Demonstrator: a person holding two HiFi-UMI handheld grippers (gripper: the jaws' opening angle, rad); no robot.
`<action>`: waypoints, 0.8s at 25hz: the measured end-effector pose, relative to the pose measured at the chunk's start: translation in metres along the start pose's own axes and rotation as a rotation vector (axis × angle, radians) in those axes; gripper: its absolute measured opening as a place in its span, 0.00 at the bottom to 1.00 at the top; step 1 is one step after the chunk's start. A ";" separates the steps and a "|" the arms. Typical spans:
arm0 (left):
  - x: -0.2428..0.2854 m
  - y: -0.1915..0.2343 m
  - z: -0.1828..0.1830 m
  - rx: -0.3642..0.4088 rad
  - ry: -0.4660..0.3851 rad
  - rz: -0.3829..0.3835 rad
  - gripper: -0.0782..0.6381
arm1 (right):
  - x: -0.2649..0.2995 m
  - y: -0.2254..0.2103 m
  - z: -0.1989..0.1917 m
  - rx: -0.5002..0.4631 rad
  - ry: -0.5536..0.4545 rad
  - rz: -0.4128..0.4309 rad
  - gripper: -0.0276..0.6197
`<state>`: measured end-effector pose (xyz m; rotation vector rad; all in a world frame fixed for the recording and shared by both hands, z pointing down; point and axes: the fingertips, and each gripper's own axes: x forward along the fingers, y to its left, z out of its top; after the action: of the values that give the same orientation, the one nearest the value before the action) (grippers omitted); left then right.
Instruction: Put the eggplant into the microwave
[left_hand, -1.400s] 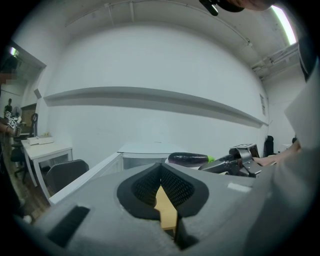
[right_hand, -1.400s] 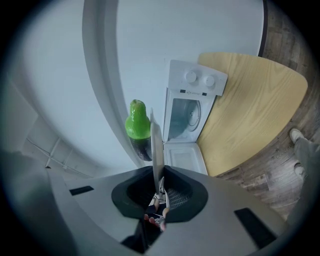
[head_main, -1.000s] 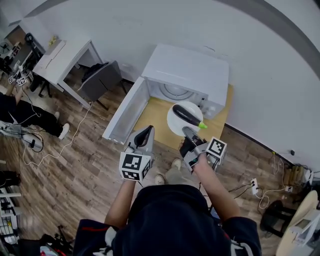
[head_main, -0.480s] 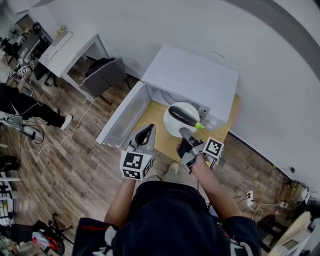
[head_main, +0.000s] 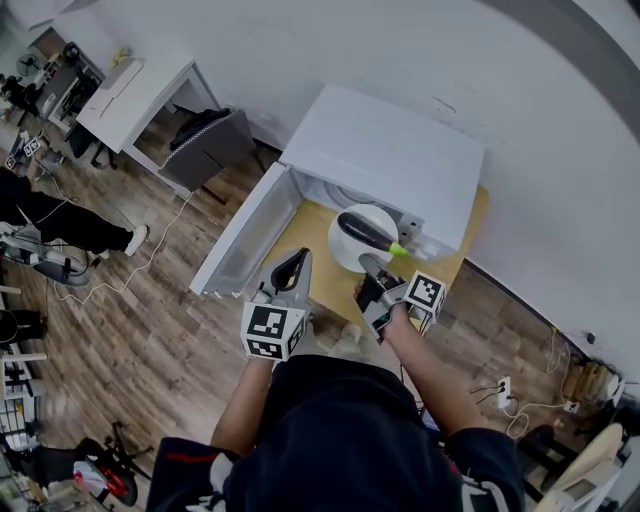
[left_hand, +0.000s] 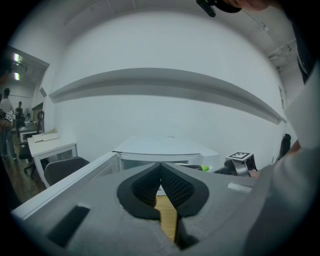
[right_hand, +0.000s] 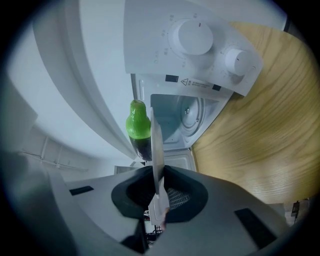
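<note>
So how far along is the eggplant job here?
Done: the microwave door stands open. In hand: the right gripper clamps the plate by its rim, the eggplant lying on it, before the opening. Remaining: sliding both inside. The left gripper is shut and empty.

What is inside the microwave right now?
Only its round turntable shows inside the open microwave; no food is visible there. In the right gripper view the plate edge and the eggplant cover part of the cavity, so that part goes unseen.
</note>
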<state>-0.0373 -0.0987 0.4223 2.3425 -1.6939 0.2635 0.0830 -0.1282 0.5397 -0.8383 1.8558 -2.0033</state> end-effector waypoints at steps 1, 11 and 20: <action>0.002 0.002 -0.001 -0.002 0.005 -0.006 0.13 | 0.003 -0.002 0.000 0.002 -0.004 -0.002 0.09; 0.031 0.033 -0.011 0.019 0.072 -0.128 0.13 | 0.045 -0.023 0.012 0.037 -0.102 0.001 0.09; 0.048 0.048 -0.025 0.019 0.126 -0.216 0.13 | 0.080 -0.054 0.025 0.048 -0.197 -0.044 0.09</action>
<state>-0.0681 -0.1497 0.4641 2.4405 -1.3741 0.3792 0.0436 -0.1870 0.6102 -1.0301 1.6887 -1.9056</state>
